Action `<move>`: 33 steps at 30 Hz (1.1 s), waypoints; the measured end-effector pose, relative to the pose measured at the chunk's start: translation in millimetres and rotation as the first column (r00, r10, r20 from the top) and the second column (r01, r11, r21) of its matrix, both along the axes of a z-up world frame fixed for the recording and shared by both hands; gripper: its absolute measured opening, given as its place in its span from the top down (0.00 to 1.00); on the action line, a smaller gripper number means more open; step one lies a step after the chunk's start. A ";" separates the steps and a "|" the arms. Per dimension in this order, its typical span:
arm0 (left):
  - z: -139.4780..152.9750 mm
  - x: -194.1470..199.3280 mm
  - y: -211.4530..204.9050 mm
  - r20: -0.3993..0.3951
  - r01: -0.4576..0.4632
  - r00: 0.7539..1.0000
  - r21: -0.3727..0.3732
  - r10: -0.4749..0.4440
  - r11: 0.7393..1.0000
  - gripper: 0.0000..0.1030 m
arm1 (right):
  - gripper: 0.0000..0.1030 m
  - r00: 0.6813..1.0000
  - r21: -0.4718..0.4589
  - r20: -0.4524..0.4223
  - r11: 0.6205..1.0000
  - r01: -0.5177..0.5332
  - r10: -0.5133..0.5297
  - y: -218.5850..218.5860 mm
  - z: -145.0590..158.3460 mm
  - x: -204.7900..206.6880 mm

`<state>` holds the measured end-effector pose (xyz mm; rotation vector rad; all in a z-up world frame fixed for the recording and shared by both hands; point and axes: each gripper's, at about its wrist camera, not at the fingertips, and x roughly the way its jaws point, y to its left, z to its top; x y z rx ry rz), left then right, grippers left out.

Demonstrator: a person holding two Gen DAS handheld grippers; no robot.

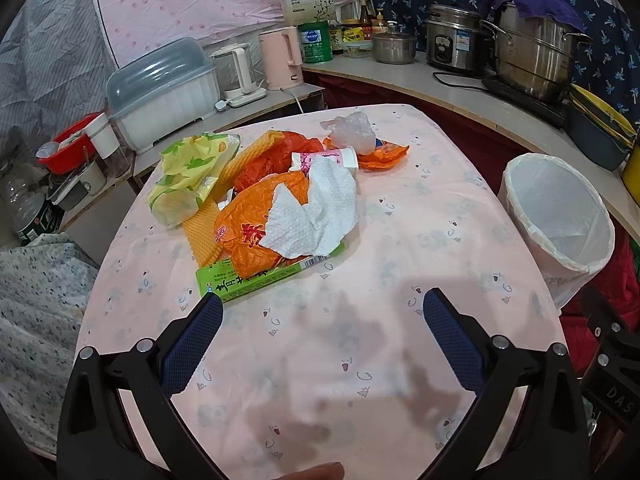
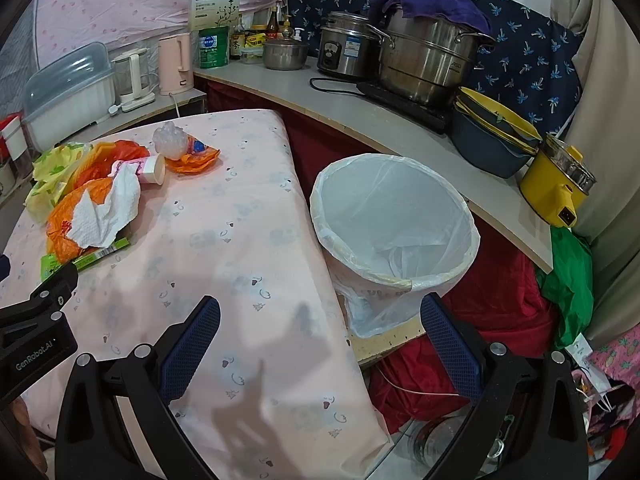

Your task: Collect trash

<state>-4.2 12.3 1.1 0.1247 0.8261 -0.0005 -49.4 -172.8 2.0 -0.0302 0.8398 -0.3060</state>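
Hovering wide open and empty over the pink tabletop (image 1: 360,240): left gripper (image 1: 322,304), right gripper (image 2: 320,308). Lying further ahead in a crumpled heap: green wrapper (image 1: 256,280), orange bag (image 1: 252,232), white paper towel (image 1: 320,212). Standing just beside the tabletop: white-lined bin (image 2: 394,216).

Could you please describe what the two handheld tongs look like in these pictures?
Both the left tongs and the right tongs have glossy black plastic frames with two fingers, each faced with a dark blue, finely textured pad. Round silver bolt heads sit at the pivots. In the right wrist view, the left tongs' black body carries white "GenRobot.AI" lettering. No cables or sleeves are visible.
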 end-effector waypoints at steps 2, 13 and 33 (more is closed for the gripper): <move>0.3 -0.3 0.3 0.002 -0.002 1.000 0.000 0.002 1.000 0.07 | 0.07 1.000 -0.003 -0.001 1.000 -0.002 0.002 1.1 1.0 0.7; 2.3 -1.5 -1.3 0.002 0.009 1.000 0.000 -0.009 1.000 0.07 | 0.07 1.000 -0.007 -0.001 1.000 0.001 -0.001 1.0 3.0 0.5; 0.2 -2.1 -4.7 0.004 0.033 0.999 -0.005 -0.033 0.999 0.07 | 0.07 1.000 -0.012 0.001 1.000 0.000 0.000 -0.3 4.2 -1.0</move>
